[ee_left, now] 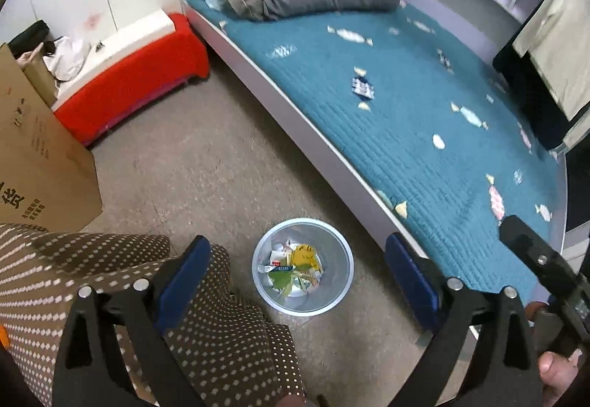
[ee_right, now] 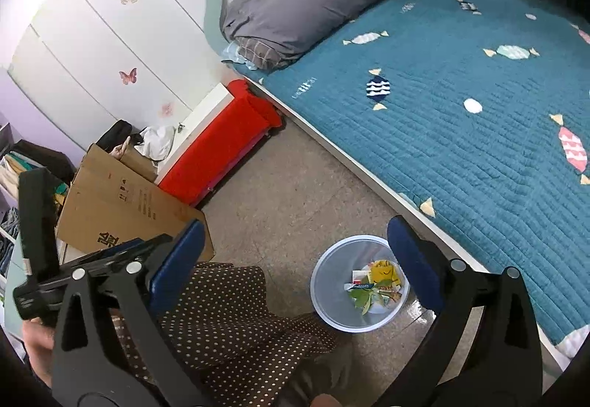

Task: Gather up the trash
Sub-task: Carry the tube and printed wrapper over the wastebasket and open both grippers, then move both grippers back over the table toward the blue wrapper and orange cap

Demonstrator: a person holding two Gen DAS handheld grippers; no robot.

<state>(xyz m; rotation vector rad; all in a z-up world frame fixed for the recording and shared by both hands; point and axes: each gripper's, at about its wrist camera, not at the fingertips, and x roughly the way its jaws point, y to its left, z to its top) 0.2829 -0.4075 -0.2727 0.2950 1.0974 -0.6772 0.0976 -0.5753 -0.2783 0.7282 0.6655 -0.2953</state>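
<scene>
Trash wrappers already fill the translucent round plastic bin on the floor; both tongs, left and right, gape wide and empty, nothing loose visibly left.

Notes for you, all taken from the bin. Wrappers at its bottom: print too small to read. Left of the bin, the cardboard box runs off the frame edge, its lettering cut. Right of the bin, the bed leaves the frame. Your dotted trouser leg hides the floor beside the bin.

floor, bin, cardboard box
</scene>
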